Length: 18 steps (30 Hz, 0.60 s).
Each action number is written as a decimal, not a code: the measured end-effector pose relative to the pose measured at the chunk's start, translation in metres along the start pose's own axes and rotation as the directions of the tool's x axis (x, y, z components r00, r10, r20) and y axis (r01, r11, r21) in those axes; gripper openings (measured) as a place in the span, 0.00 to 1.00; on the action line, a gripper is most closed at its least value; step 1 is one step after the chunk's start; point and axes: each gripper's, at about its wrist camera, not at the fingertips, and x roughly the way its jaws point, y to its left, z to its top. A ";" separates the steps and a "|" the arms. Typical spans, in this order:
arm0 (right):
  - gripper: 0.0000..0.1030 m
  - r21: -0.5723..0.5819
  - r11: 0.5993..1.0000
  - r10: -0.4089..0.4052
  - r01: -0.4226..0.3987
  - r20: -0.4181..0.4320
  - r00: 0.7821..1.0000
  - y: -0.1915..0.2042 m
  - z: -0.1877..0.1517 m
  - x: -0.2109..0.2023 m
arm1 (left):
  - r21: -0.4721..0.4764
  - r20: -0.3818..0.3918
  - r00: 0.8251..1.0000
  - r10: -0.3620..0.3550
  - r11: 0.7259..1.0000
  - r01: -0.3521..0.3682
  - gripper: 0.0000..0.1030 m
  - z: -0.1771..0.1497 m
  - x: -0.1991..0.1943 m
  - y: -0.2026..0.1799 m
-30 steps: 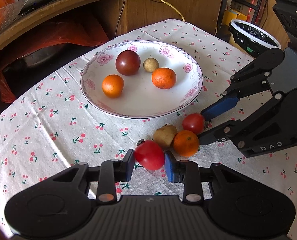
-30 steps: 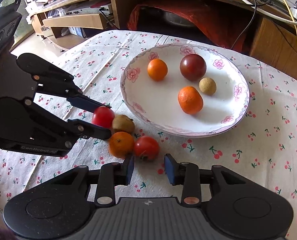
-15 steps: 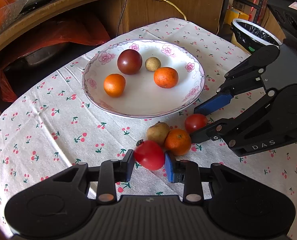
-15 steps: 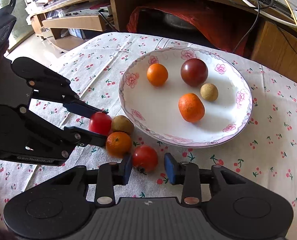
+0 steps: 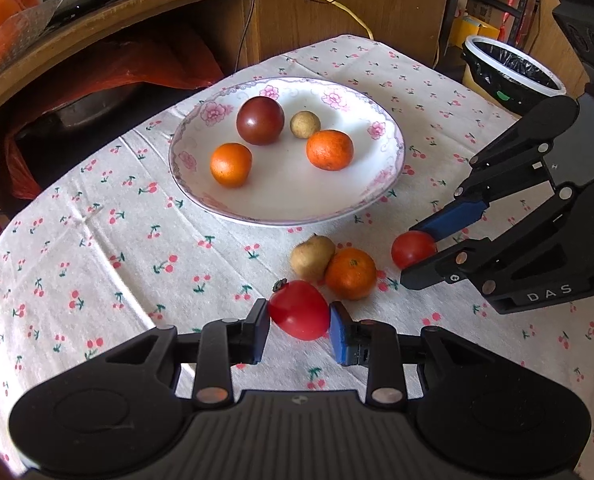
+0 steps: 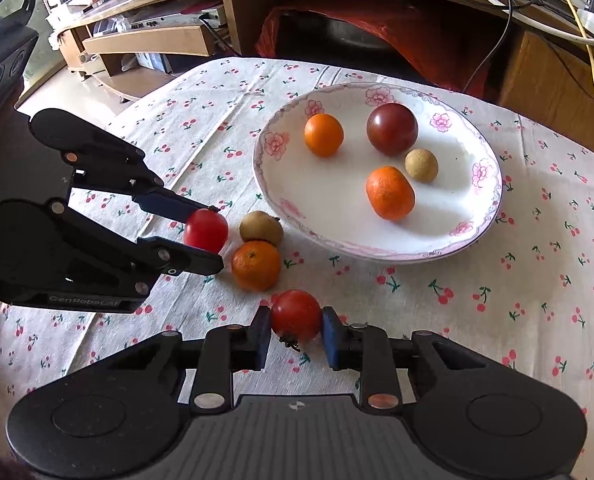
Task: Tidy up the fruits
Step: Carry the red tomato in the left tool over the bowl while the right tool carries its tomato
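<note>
My left gripper (image 5: 299,317) pinches a bright red tomato (image 5: 299,315) between its blue pads at the near edge of the cherry-print tablecloth (image 5: 97,248), while my right gripper (image 6: 296,330) has its pads against both sides of a darker red tomato (image 6: 296,314) low over the same cloth. Between the two tomatoes, near the plate, a loose orange (image 5: 350,273) touches a small brown fruit (image 5: 312,257). The floral plate (image 5: 389,168), farther away, holds two oranges, a dark red tomato (image 5: 260,120) and a small tan fruit (image 5: 305,124).
</note>
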 end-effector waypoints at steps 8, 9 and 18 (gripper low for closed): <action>0.21 -0.010 1.000 0.002 -0.002 0.004 1.000 0.007 -0.001 -0.006 | 0.010 -0.015 1.000 0.002 1.000 -0.001 0.39 -0.008 -0.009 -0.011; 0.21 -0.012 1.000 0.001 -0.001 0.005 1.000 0.008 -0.002 -0.007 | 0.010 -0.016 1.000 0.004 1.000 -0.004 0.39 -0.009 -0.010 -0.013; 0.21 -0.033 0.999 -0.007 0.006 -0.006 1.000 0.018 -0.010 -0.010 | 0.033 -0.031 0.999 0.020 0.999 -0.019 0.39 -0.012 -0.012 -0.030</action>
